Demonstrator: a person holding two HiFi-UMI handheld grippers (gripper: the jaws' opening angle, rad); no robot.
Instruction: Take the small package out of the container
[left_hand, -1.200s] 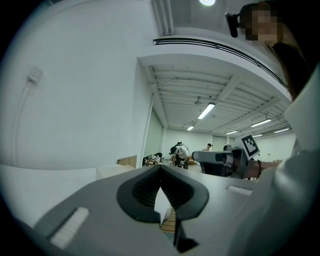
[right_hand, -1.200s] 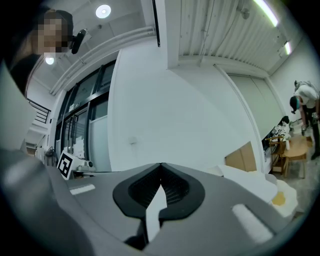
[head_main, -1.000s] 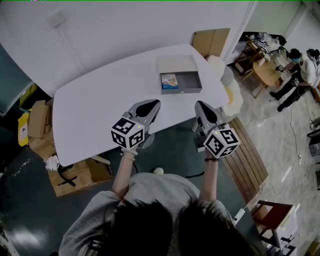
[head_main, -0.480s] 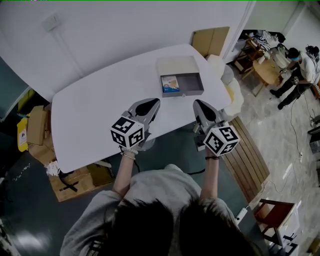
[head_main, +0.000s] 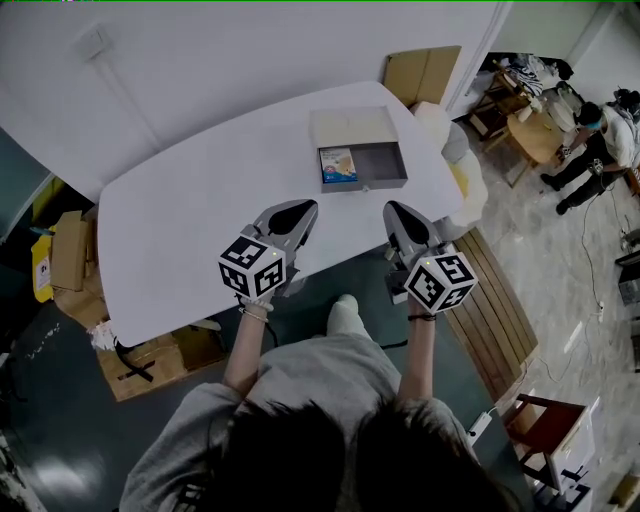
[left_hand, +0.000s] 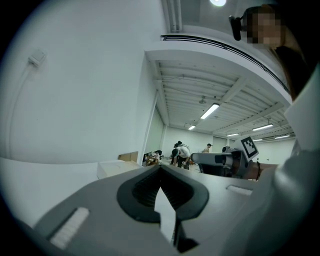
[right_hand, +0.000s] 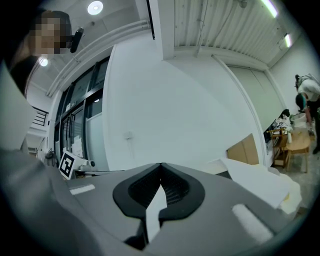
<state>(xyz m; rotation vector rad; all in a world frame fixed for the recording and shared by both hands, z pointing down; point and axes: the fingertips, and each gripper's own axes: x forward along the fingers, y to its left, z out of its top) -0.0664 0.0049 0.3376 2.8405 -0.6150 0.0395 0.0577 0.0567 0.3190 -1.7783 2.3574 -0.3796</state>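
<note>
Head view looks down over the person's dark hair and grey top, with both forearms reaching forward. The left gripper (head_main: 301, 209) and the right gripper (head_main: 394, 209) hang side by side over the near edge of the white table (head_main: 180, 210), each with its marker cube nearest the person. A light shoe (head_main: 345, 314) shows on the dark floor between the arms.

Left gripper view shows that gripper's jaws pressed together at the tips, with nothing between them. Right gripper view shows the same for its own jaws, closed and empty.

Farther across the table, well apart from both grippers, stands the grey container (head_main: 378, 163), its pale lid (head_main: 352, 127) folded back behind it. The small package (head_main: 338, 164), blue and white, lies flat in the left part of the container, untouched.

Left of the table, cardboard boxes (head_main: 72, 250) sit on the floor, and another box (head_main: 150, 355) lies beside the table's near left corner. A wooden slatted panel (head_main: 503, 310) lies on the floor to the right. Flat cardboard (head_main: 420, 75) leans at the wall beyond the table, and people (head_main: 600, 140) stand at a small wooden table at far right.
</note>
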